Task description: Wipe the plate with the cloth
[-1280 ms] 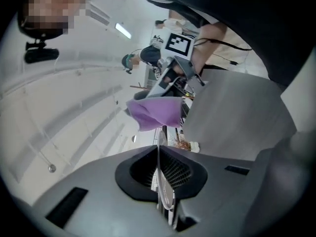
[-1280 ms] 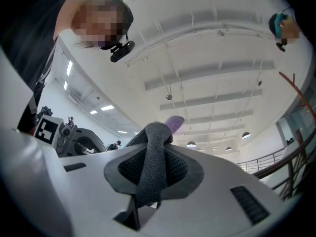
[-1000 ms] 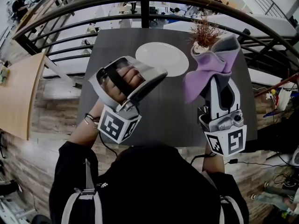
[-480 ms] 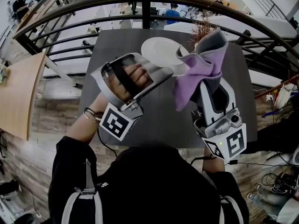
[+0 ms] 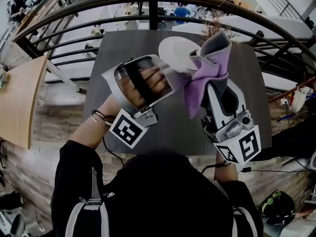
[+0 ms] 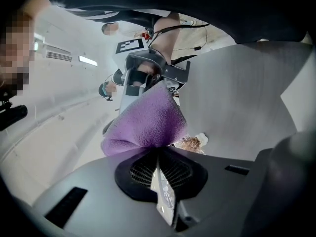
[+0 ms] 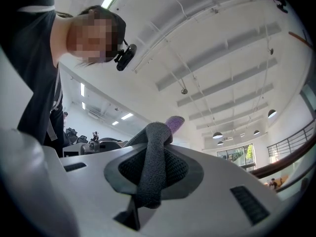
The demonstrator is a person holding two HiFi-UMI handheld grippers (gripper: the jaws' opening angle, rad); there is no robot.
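**Cloth Meeting Plate, Wiping Barely Begun**

The white plate (image 5: 175, 51) is being held up over the far part of the dark tabletop (image 5: 123, 48), tilted rather than lying flat. Its near rim is sitting in the left gripper (image 6: 159, 162), whose jaws are pressed together on that thin white edge, as the left gripper view shows. The purple and grey cloth (image 5: 205, 73) is hanging just at the plate's right side, its folds overlapping the rim in the head view. From the left gripper's own camera the purple part is bunching up right in front of the jaws, so it appears to be lying against one face of the plate, though actual contact is hard to confirm. The right gripper (image 7: 150, 157) is pinching a grey fold of the cloth tightly between its pads and is pointing somewhat upward toward the plate.

Farther out, a small potted plant (image 5: 215, 28) is standing at the tabletop's back edge behind the cloth, and a dark railing (image 5: 74, 6) is curving round beyond it.

As a judgement, the setting-up looks complete: the plate is gripped and raised, the cloth is gripped and brought to it. The wiping itself seems to be only starting. Most of the plate's visible face is lying uncovered, and no dirt or streaks are showing that would tell how much has been cleaned.
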